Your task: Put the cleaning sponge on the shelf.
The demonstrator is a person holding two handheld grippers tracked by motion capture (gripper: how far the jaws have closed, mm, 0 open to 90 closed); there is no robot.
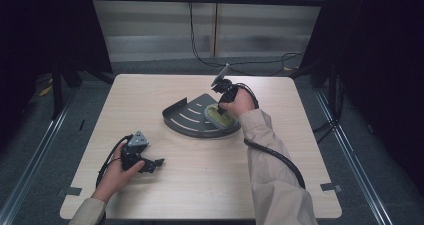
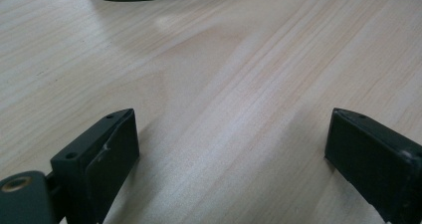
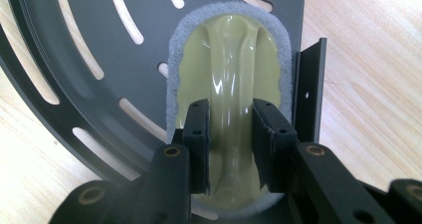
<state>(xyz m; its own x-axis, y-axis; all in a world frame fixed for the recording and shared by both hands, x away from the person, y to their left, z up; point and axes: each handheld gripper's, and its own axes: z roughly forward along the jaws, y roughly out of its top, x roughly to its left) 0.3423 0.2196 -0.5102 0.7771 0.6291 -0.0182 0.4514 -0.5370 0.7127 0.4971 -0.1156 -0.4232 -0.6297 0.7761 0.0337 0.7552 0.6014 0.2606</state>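
One pale wooden table (image 1: 200, 185) on grey floor (image 1: 30, 150), dark curtains (image 1: 385, 60) alongside.

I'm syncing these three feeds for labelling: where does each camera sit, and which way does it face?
High view: above the person's side, looking forward and down on the light wooden table; both forearms, left gripper, right gripper.
Left gripper view: on the left gripper, facing bare tabletop; open jaws.
Right gripper view: on the right gripper, looking down at the yellow-green handled scrubbing pad; jaws clamp its handle.
Shared: dark slotted metal tray, in all views.
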